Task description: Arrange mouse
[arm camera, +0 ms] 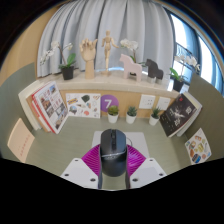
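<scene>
Gripper (112, 172) is closed on the black mouse (112, 150): both purple pads (95, 160) press its sides, mouse held between the fingers just over the table (60, 150). At 12 o'clock beyond it, two small potted plants (121, 114); at 10 o'clock, a magazine (47, 106).
</scene>
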`<state>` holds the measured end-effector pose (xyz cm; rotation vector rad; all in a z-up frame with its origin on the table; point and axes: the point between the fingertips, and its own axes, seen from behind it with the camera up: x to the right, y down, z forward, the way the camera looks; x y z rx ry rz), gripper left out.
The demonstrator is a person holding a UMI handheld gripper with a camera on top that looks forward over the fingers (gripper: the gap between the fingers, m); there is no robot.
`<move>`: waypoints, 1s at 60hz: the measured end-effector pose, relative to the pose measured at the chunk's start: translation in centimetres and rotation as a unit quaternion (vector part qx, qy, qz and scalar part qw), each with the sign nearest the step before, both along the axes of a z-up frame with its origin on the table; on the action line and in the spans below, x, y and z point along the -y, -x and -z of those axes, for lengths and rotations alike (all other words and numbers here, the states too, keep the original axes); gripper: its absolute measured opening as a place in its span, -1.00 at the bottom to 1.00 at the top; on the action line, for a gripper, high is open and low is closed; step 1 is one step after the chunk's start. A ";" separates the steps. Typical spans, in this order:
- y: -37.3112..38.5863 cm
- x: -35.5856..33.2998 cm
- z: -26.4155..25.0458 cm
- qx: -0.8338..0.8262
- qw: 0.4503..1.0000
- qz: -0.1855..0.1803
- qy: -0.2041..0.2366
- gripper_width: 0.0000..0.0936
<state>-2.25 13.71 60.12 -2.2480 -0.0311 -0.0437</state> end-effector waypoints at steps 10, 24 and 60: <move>-3.0 -9.1 1.1 -0.016 1.000 0.003 -0.009 -0.34; -6.1 -13.5 15.1 -0.032 0.996 -0.004 0.085 -0.35; -5.9 -13.9 22.2 -0.039 0.989 -0.019 0.144 0.44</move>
